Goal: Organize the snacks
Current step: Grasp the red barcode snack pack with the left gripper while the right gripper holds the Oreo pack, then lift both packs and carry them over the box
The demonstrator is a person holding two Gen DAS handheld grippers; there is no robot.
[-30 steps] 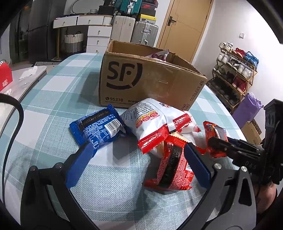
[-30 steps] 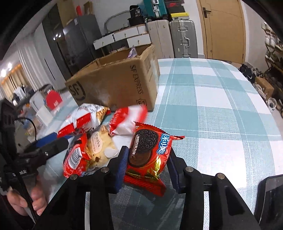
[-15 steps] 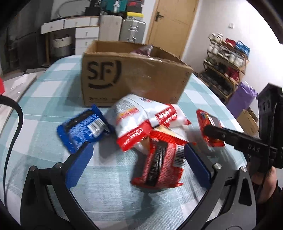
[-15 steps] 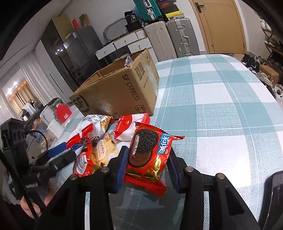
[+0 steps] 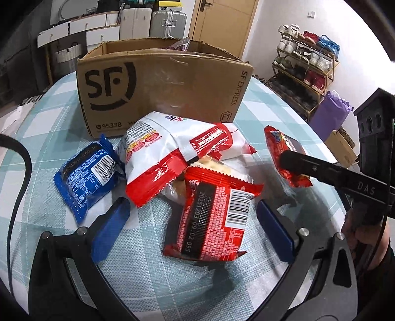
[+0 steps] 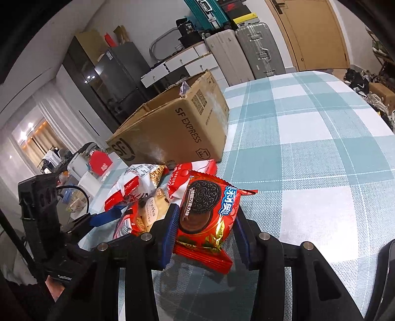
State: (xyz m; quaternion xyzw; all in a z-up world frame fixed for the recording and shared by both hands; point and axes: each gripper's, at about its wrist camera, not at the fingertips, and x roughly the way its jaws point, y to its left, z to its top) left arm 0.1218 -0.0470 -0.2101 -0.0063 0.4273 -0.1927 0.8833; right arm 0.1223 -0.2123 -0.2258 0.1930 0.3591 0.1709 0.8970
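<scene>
My right gripper (image 6: pixel 206 222) is shut on a red cookie packet (image 6: pixel 207 210) and holds it just above the checked tablecloth (image 6: pixel 308 148). In the left wrist view the same packet (image 5: pixel 284 153) hangs at the right in that gripper's black fingers. My left gripper (image 5: pixel 195 222) is open, its blue pads on either side of a red barcode packet (image 5: pixel 212 217) without touching it. A white-and-red bag (image 5: pixel 172 153) and a blue packet (image 5: pixel 86 172) lie just beyond. Behind the pile stands an open cardboard box (image 5: pixel 160 91) with a snack inside.
The table's rounded edge runs close on the right, with a shoe rack (image 5: pixel 306 61) and a purple bag (image 5: pixel 328 113) past it. Suitcases (image 5: pixel 167 19) and drawers stand behind the box. A black cable (image 5: pixel 22 172) loops at the left. A person's hand (image 5: pixel 365 237) grips the right gripper.
My left gripper has come in toward the pile, so the red barcode packet now lies between its pads. The right gripper has tilted a little, the cookie packet still in it.
</scene>
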